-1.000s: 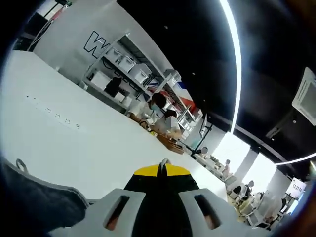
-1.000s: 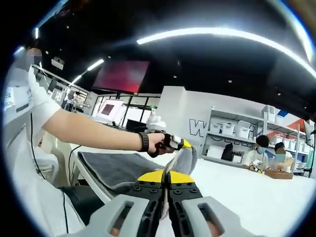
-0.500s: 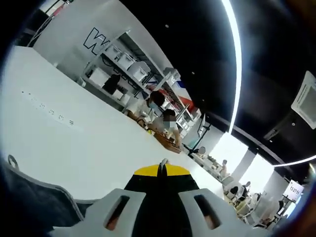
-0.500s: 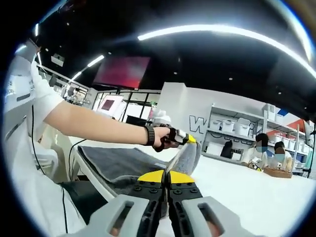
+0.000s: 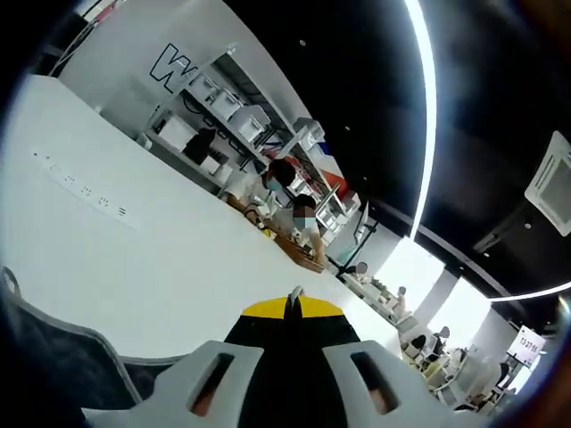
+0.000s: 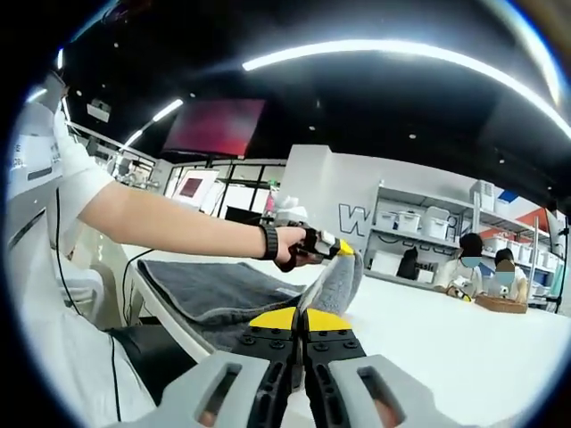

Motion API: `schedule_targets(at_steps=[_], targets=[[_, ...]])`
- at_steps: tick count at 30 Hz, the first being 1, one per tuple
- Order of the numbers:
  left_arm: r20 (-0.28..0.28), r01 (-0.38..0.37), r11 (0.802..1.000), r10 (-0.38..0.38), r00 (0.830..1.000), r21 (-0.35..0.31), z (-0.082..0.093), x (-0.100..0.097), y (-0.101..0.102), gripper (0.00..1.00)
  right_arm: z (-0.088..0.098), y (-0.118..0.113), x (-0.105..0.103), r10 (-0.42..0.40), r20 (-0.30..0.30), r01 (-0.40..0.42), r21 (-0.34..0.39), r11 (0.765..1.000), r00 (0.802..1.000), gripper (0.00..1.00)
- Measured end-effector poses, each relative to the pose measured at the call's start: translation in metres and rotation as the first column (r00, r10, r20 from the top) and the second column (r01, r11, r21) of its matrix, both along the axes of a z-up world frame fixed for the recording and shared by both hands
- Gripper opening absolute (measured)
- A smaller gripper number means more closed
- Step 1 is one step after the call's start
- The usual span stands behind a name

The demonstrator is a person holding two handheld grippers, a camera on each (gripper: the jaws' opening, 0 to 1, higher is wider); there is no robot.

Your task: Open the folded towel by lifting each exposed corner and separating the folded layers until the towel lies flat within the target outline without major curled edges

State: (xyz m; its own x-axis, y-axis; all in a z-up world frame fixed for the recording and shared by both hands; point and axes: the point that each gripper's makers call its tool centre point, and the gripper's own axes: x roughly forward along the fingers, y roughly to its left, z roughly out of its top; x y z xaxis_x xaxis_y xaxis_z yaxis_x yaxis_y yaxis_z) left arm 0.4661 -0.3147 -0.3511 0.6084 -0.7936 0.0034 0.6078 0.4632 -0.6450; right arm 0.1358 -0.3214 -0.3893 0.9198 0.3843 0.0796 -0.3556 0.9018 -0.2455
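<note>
A dark grey towel lies on the white table, reaching to its near left edge. One light-grey edge of the towel is raised in a fold between the two grippers. In the right gripper view, a hand holds my left gripper above the table, shut on the top of that fold. My right gripper is shut low in the view, with towel cloth pinched between its jaws. The left gripper view shows my left gripper shut with a scrap of cloth at its tip, and the towel hanging at lower left.
The person's bare arm with a dark wristband crosses the right gripper view from the left. Shelves with white boxes stand behind the table. Two people sit at the far end. A row of small marks runs across the tabletop.
In the right gripper view my left gripper has moved slightly right and up with the towel edge, stretching the fold taller. In the left gripper view the towel has slid lower left.
</note>
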Motion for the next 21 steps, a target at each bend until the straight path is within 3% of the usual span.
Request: schedule_targets(at_steps=[21], targets=[[-0.032,0.004,1.000,-0.003,0.999,0.026,-0.030,0.004,-0.007,0.01,-0.015,-0.009,0.005,-0.039,-0.037,0.038,-0.030,0.999,0.999,0.00]])
